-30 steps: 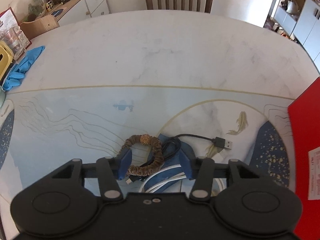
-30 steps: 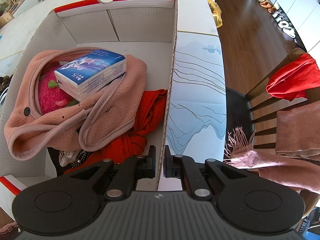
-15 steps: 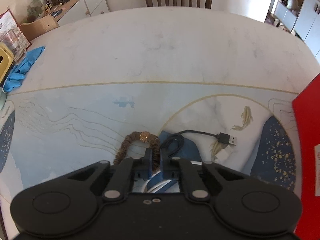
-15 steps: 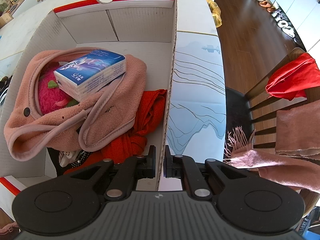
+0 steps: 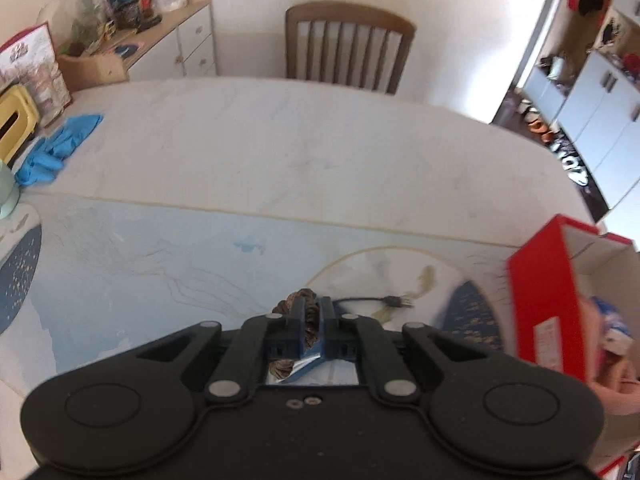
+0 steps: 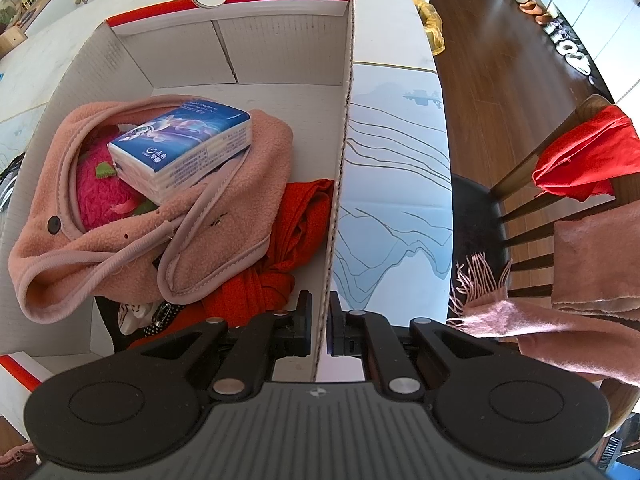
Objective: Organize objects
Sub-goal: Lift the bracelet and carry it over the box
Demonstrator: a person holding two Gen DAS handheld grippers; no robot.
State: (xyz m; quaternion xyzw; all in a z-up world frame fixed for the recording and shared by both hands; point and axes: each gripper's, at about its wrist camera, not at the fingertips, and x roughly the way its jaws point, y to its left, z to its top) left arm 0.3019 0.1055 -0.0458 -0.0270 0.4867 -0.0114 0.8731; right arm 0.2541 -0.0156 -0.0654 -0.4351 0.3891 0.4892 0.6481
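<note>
Left gripper (image 5: 309, 316) of mine is clamped on the brown braided bracelet (image 5: 305, 295); right gripper (image 6: 319, 330) pinches the box's cardboard wall (image 6: 340, 168).

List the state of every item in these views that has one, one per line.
Left claw: shut on the brown beaded bracelet.
Right claw: shut on the cardboard box wall.
Cardboard box: open, partly filled.
Tissue pack: sealed, lying on the pink fleece garment.
Black USB cable: unplugged, loose on the table.
</note>
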